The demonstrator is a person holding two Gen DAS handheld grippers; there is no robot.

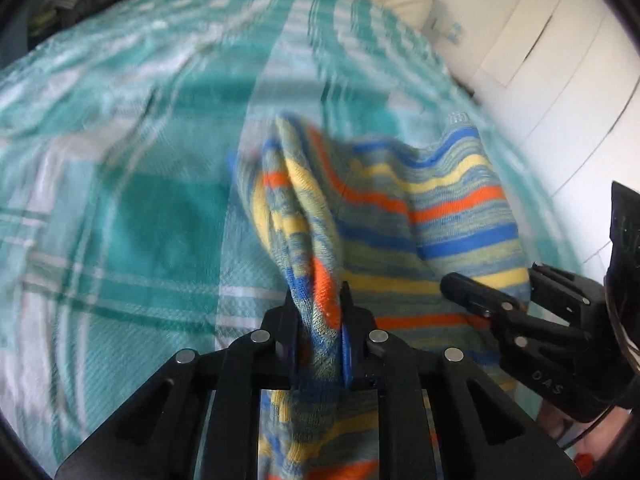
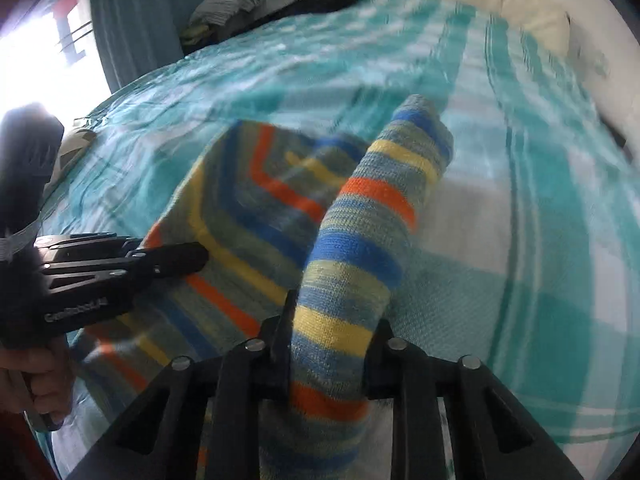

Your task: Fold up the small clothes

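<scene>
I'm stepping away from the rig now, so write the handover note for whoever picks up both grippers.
Left gripper: jaws shut on a bunched edge of the striped knit garment.
Right gripper: jaws shut on another rolled edge of the same garment.
Both hold it side by side, lifted above the teal checked bedspread; the rest of the knit drapes down toward the bed.
Done: garment picked up at two points. The views are motion-blurred, so I cannot tell which fold is under way.
Left: lay it flat, complete the folds, release. A stack of other clothes sits at the far end of the bed.

A ribbed knit striped garment (image 1: 400,216) lies on a woven checked bedspread (image 1: 132,184); the fingers (image 1: 294,320) are matt black plastic.
</scene>
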